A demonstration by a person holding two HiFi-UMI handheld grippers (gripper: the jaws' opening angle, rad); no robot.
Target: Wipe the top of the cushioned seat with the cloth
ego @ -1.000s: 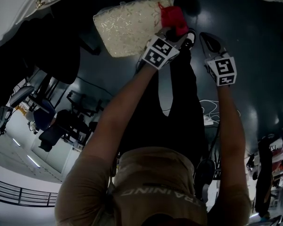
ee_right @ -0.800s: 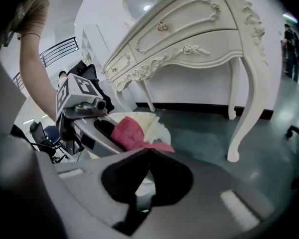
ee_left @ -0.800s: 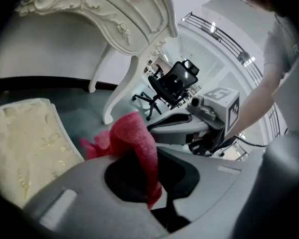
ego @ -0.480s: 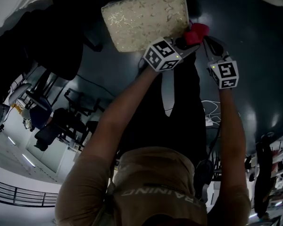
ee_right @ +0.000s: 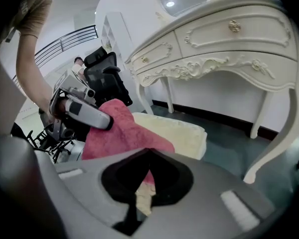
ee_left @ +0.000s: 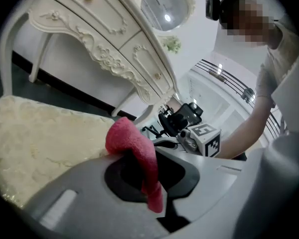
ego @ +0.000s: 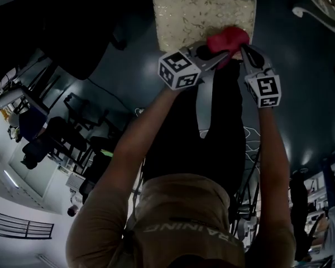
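The cushioned seat [ego: 204, 13] is cream with a pale pattern and lies at the top of the head view. A red cloth [ego: 228, 39] rests on its near right corner. My left gripper [ego: 215, 53] reaches in from the left, shut on the cloth [ee_left: 134, 151], which hangs down between its jaws over the cushion [ee_left: 40, 138]. My right gripper [ego: 244, 50] comes in from the right and meets the cloth's right edge. In the right gripper view a strip of the cloth [ee_right: 122, 131] runs into the closed jaws, with the cushion [ee_right: 182, 131] just behind.
An ornate white dressing table [ee_right: 224, 49] with curved legs and a round mirror [ee_left: 164, 6] stands just beyond the seat. The floor [ego: 301, 110] is dark. Black office chairs [ego: 50, 138] stand off to the left.
The left gripper has carried the cloth from the cushion's far right corner to its near right corner. The right gripper, apart from the cloth before, now meets it.
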